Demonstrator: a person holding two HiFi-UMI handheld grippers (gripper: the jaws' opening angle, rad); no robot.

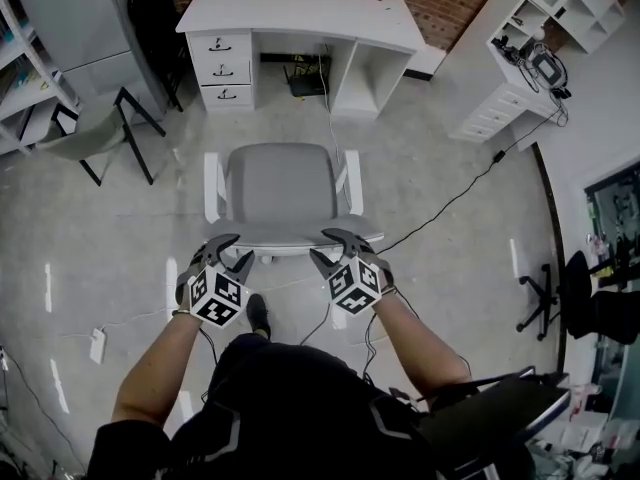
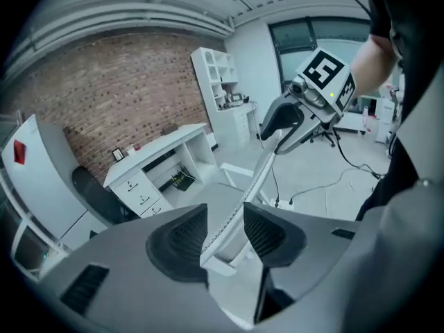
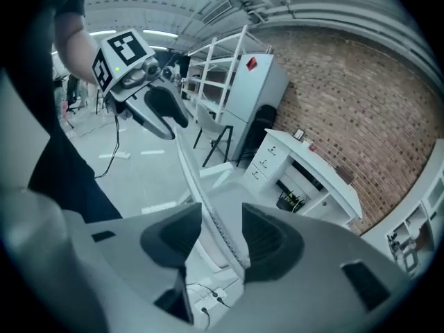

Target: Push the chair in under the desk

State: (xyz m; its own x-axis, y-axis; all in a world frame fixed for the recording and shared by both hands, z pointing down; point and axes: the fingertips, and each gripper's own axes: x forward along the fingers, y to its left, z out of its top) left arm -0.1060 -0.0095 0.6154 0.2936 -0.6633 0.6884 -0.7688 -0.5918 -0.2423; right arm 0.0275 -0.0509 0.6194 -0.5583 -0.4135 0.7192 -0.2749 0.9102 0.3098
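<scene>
A grey office chair (image 1: 280, 183) with white armrests stands on the floor facing the white desk (image 1: 300, 8), a gap of floor between them. The top edge of its backrest (image 1: 285, 236) is nearest me. My left gripper (image 1: 228, 251) straddles that edge at its left end and my right gripper (image 1: 335, 246) at its right end. In the left gripper view the thin backrest edge (image 2: 236, 210) runs between the spread pads with gaps on both sides. The right gripper view shows the same edge (image 3: 208, 217) between its spread pads. Both grippers stand open.
A grey side chair (image 1: 100, 133) stands at the left by a shelf. A white drawer unit (image 1: 500, 108) lines the right wall. A cable (image 1: 440, 208) runs across the floor right of the chair, and a power strip (image 1: 97, 345) lies at lower left. A black office chair (image 1: 575, 288) stands far right.
</scene>
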